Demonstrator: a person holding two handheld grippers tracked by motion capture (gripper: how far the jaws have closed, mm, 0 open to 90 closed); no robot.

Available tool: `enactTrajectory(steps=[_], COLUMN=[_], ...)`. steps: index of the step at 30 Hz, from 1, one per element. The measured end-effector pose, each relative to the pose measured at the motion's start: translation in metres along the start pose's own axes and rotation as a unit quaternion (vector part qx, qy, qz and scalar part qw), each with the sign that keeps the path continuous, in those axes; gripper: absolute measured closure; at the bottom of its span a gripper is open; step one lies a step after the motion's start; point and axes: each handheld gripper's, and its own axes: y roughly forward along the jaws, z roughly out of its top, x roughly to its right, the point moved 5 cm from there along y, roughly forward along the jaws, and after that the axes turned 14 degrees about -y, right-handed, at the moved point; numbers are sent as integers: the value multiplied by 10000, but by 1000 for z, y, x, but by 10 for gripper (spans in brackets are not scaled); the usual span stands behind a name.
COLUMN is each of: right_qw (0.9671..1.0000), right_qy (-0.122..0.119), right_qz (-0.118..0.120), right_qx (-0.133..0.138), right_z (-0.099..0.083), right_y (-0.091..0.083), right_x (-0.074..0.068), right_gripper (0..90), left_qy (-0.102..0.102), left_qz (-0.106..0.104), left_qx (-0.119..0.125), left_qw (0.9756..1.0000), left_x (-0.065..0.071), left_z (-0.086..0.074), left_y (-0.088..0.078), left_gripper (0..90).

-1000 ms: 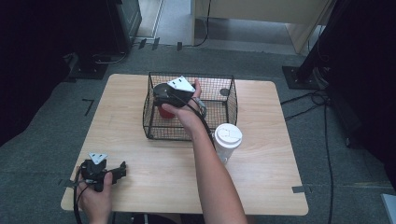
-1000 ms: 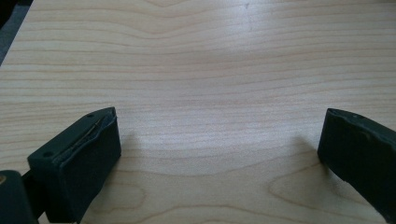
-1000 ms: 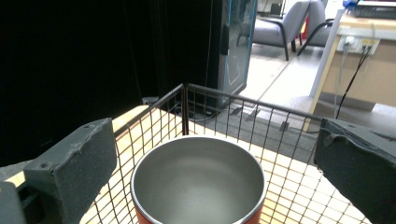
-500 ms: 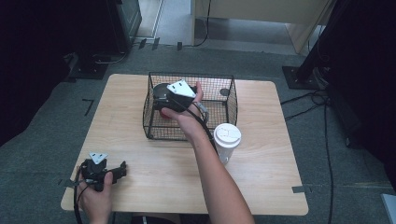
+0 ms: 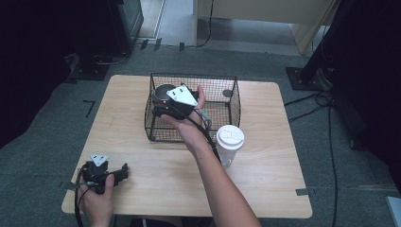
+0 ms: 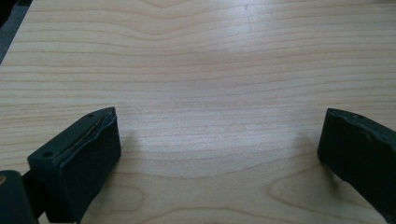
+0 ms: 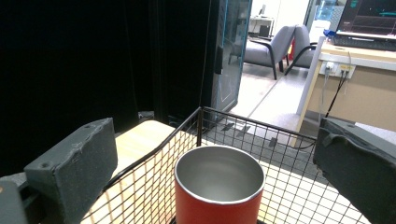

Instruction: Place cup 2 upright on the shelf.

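**A:** Where's the red cup sitting?

**B:** Upright inside the wire basket, tucked into the corner at about 10 o'clock in the high view. The right gripper is in the basket with it. In the right gripper view the cup stands between the two jaws, which are spread wide to either side and touch nothing.

**A:** How would you expect it to handle?

**B:** It looks like steel with a red coat: stiff, not fragile, probably with some weight to it for its size, and empty as far as I can see into it. The smooth round wall could slip, so I'd close on the body below the rim, square across the middle.

**A:** Room to move?

**B:** Tight. Mesh walls stand close at 9 and 12 o'clock of the cup, so straight up is the clean way out; the basket's top is open. The white lidded cup stands just outside the basket's near wall at about 5 o'clock, beside the forearm.

**A:** And the left gripper?

**B:** Parked near the table edge at 7 o'clock, jaws wide apart over bare wood, holding nothing.
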Motion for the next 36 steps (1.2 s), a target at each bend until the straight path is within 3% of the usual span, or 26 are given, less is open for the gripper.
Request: enactTrajectory(steps=[2,7,21,24,36], right_qw=[9999,9999,9990,9991,9989], right_qy=[-113,-109,-412,-420,-465], right_qz=[-52,-66,-145,-90,-37], right_qx=[-20,44,38,67,19], right_z=[2,3,-19,-23,-39], right_y=[-5,-18,-53,-65,-97], right_x=[-3,-11,-33,-43,-56], right_gripper=[0,0,1,2,1], left_qy=[1,1,-1,-1,0], left_qz=[1,4,3,3,4], left_qx=[-1,-7,-1,0,-4], left_qw=[10000,10000,10000,10000,10000], left_x=[0,0,0,0,0], left_z=[0,0,0,0,0], left_y=[0,0,0,0,0], left_gripper=[1,1,1,1,1])
